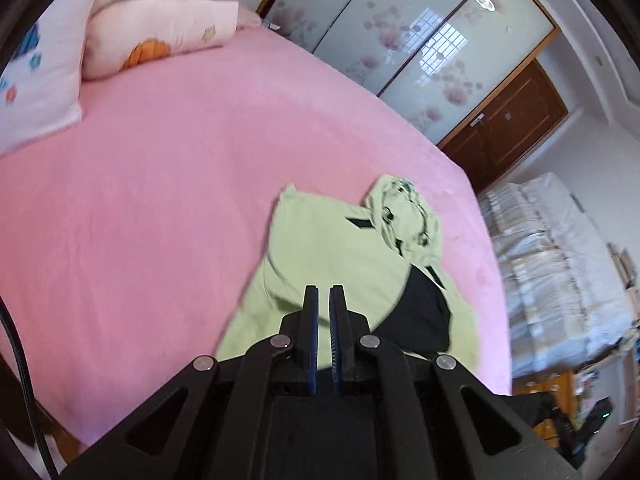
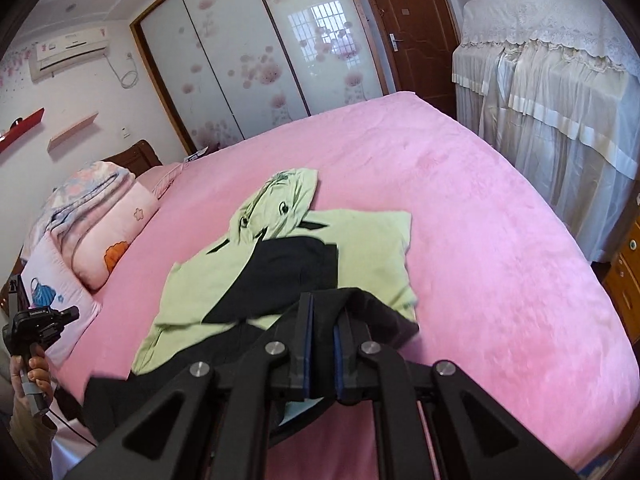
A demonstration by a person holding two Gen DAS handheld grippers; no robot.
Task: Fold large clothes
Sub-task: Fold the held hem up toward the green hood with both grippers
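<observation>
One green-and-black hoodie point(image 2: 280, 264) lies spread on the pink bed point(image 2: 500, 240), hood toward the wardrobe. At the bed's left end sit two pillows point(image 2: 116, 236) with one folded blanket point(image 2: 88, 188) on top. The left tongs point(image 1: 324, 292) are pressed together on light green fabric. The right tongs point(image 2: 322, 300) are clamped on a lifted black fold of the hoodie.
</observation>
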